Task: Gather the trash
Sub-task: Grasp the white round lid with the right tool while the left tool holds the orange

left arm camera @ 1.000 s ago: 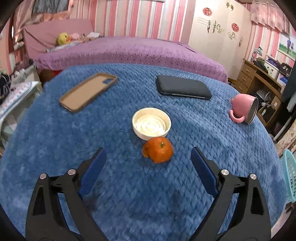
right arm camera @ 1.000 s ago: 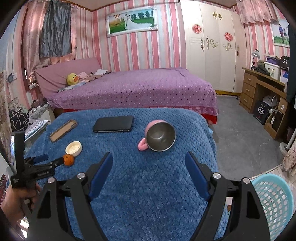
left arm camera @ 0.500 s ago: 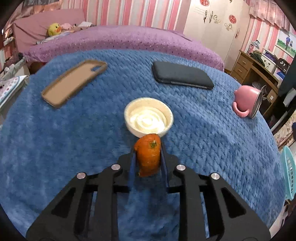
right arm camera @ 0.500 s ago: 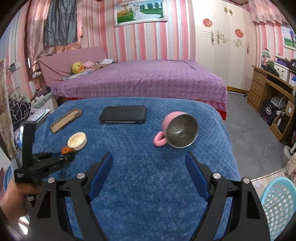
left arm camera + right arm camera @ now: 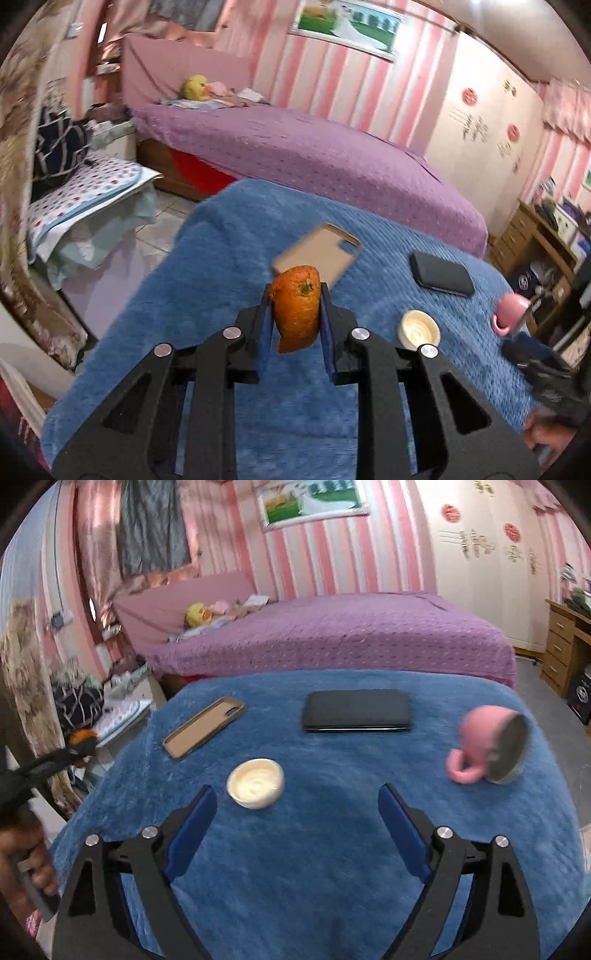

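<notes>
Blue-blanketed worktop (image 5: 332,849) in a pink-striped bedroom.
The left gripper (image 5: 295,317) pinched the orange peel (image 5: 296,307) between its jaws; the right gripper's (image 5: 295,823) jaws were opening, empty, a cream lid (image 5: 256,782) just ahead.

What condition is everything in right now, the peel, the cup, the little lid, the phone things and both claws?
orange peel: clamped, lifted
left gripper: shut on peel
right gripper: empty, jaws opening
pink cup: on its side
white lid: hollow side up
phone case: empty
black phone: lying flat
</notes>
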`<state>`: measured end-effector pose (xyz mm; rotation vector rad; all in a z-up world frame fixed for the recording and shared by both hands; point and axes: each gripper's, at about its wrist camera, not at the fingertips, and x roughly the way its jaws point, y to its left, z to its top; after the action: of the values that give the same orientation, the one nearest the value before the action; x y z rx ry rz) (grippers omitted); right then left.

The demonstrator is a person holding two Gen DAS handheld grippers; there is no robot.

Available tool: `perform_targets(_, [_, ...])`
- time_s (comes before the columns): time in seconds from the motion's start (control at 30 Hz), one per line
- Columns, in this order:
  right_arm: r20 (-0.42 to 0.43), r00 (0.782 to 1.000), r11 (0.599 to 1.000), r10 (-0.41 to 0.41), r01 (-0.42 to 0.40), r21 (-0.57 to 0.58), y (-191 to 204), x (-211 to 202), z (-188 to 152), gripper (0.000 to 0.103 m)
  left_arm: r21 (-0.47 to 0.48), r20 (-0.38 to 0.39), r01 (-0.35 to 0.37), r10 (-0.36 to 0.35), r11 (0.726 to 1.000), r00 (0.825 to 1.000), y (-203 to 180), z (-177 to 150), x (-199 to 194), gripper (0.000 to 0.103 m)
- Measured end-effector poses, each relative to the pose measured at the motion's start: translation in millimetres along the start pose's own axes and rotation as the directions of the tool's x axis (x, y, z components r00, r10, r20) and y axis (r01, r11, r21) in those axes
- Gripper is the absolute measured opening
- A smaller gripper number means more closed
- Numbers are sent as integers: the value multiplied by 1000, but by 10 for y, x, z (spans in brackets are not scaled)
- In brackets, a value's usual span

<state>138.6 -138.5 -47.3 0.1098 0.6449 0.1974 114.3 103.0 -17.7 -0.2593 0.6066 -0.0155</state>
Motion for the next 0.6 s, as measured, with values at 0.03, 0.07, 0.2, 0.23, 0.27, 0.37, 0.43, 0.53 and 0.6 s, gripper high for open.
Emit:
perform_targets(0.03, [-30, 1000, 1000, 0, -1, -27, 141, 197, 38, 87, -9, 1, -4, 4, 1000, 1000, 59, 20, -17, 21])
perform_targets(0.07, [-44, 999, 999, 5, -6, -42, 219, 297, 40, 87, -12, 2, -5, 5, 1000, 1000, 82, 27, -25, 21])
perform_targets(0.2, [-114, 993, 994, -12, 0, -106, 506, 772, 36, 87, -16, 4, -22, 23, 1000, 1000, 210, 34, -52, 21])
perform_targets(0.23, [-136, 990, 993, -27, 11, -117, 551, 890, 20, 87, -22, 2, -23, 23, 1000, 1000, 247, 44, -66, 21])
perform_targets(0.27, [-158, 987, 992, -42, 22, -127, 584, 1003, 1, 87, -28, 3, -20, 20, 999, 1000, 271, 44, -70, 21])
perform_targets(0.37, [-194, 975, 980, -110, 73, -187, 679, 1231, -23, 90, -33, 0, -13, 13, 999, 1000, 317, 44, -70, 21])
perform_targets(0.43, [-220, 966, 974, -134, 88, -208, 674, 1316, -29, 89, -27, -3, -8, 8, 1000, 1000, 305, 42, -61, 21])
perform_targets(0.53, [-226, 964, 976, -143, 99, -194, 623, 1357, 2, 87, -26, -4, 2, -2, 1000, 1000, 279, 38, -49, 21])
perform_targets(0.6, [-226, 966, 979, -125, 83, -187, 567, 1343, 4, 77, -24, -4, 8, -8, 1000, 1000, 257, 36, -47, 21])
